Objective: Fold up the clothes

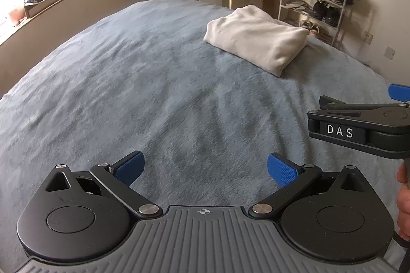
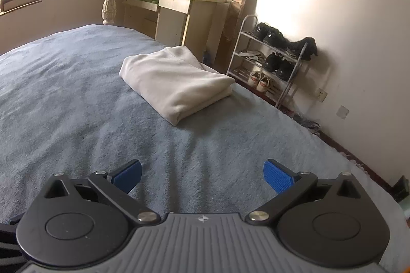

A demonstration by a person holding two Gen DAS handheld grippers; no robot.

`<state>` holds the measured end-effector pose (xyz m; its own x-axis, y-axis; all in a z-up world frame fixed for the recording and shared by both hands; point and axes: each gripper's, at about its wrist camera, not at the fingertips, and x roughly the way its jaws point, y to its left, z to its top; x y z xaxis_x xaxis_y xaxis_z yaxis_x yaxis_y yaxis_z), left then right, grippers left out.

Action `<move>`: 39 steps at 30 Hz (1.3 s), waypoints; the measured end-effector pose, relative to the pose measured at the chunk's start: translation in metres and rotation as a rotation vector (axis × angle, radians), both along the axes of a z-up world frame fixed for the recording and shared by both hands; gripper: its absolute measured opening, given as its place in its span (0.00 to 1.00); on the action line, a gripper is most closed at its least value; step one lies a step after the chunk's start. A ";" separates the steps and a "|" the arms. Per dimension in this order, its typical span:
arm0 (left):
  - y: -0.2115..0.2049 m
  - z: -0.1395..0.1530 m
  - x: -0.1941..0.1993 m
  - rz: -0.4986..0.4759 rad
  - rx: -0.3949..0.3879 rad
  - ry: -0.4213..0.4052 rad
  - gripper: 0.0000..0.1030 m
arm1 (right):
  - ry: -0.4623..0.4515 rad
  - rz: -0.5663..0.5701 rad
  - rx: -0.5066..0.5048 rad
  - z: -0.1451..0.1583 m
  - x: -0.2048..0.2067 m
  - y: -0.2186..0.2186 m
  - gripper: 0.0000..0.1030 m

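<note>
The cream garment (image 2: 174,83) lies folded in a compact stack near the bed's (image 2: 77,106) far right edge. Both left tongs (image 1: 205,170) and right tongs (image 2: 202,173) hover spread and empty, apparently clear of it.

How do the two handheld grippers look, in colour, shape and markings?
Left gripper and right gripper look alike: blue textured finger pads, black linkage arms, round black discs, ribbed grey body with a small crosshair mark. The right one carries white "DAS" lettering.

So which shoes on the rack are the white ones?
The light sneakers on the shoe rack's lowest shelf, toes pointing out at the bed. Every other pair on the shelves above looks black.
</note>
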<state>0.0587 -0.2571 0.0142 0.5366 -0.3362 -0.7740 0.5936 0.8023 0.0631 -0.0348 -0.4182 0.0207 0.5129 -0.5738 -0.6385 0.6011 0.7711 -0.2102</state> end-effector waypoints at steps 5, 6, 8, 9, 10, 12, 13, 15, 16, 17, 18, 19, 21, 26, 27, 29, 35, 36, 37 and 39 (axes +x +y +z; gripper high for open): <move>0.001 0.001 0.001 -0.002 0.000 0.008 1.00 | -0.003 0.034 -0.012 0.002 0.001 0.006 1.00; 0.001 0.001 0.001 -0.001 0.000 0.009 1.00 | 0.000 0.040 -0.011 0.002 0.002 0.006 1.00; 0.002 0.001 0.001 0.001 -0.001 0.013 1.00 | 0.005 0.051 -0.007 0.002 0.004 0.007 1.00; 0.002 0.001 0.001 0.003 -0.002 0.015 1.00 | 0.008 0.057 -0.005 0.002 0.005 0.008 1.00; 0.003 0.001 0.002 0.005 -0.003 0.017 1.00 | 0.011 0.062 -0.002 0.001 0.005 0.008 1.00; 0.004 0.001 0.003 0.012 -0.006 0.024 1.00 | 0.016 0.068 0.003 0.000 0.006 0.009 1.00; 0.005 0.000 0.004 0.014 -0.007 0.028 1.00 | 0.017 0.070 0.004 0.000 0.006 0.009 1.00; 0.005 0.000 0.005 0.015 -0.006 0.032 1.00 | 0.015 0.070 0.003 0.001 0.006 0.009 1.00; 0.004 -0.001 0.005 0.015 -0.005 0.032 1.00 | 0.013 0.070 0.002 0.001 0.006 0.009 1.00; 0.004 -0.001 0.005 0.015 -0.004 0.033 1.00 | 0.013 0.069 0.002 0.001 0.006 0.008 1.00; 0.004 -0.002 0.005 0.015 -0.002 0.034 1.00 | 0.013 0.069 0.003 0.001 0.005 0.008 1.00; 0.003 -0.002 0.006 0.015 -0.001 0.034 1.00 | 0.013 0.068 0.004 0.000 0.005 0.008 1.00; 0.003 -0.003 0.006 0.015 0.001 0.036 1.00 | 0.014 0.067 0.008 0.000 0.005 0.007 1.00; 0.004 -0.004 0.008 0.022 0.004 0.043 1.00 | 0.020 0.065 0.015 -0.001 0.005 0.006 1.00; 0.004 -0.004 0.009 0.024 0.004 0.046 1.00 | 0.020 0.065 0.015 -0.001 0.005 0.006 1.00; 0.005 -0.005 0.009 0.026 0.003 0.050 1.00 | 0.019 0.063 0.013 -0.001 0.005 0.006 1.00; 0.005 -0.004 0.008 0.026 0.006 0.049 1.00 | 0.019 0.060 0.012 -0.001 0.004 0.006 1.00; 0.005 -0.004 0.008 0.027 0.006 0.048 1.00 | 0.019 0.059 0.010 -0.001 0.004 0.006 1.00; 0.005 -0.004 0.008 0.028 0.005 0.049 1.00 | 0.018 0.059 0.009 0.000 0.004 0.007 1.00; 0.005 -0.004 0.008 0.029 0.005 0.049 1.00 | 0.016 0.061 0.005 0.000 0.003 0.007 1.00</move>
<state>0.0670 -0.2517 0.0105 0.5080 -0.3172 -0.8009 0.5722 0.8192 0.0385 -0.0317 -0.4108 0.0206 0.5362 -0.5384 -0.6501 0.5495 0.8073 -0.2153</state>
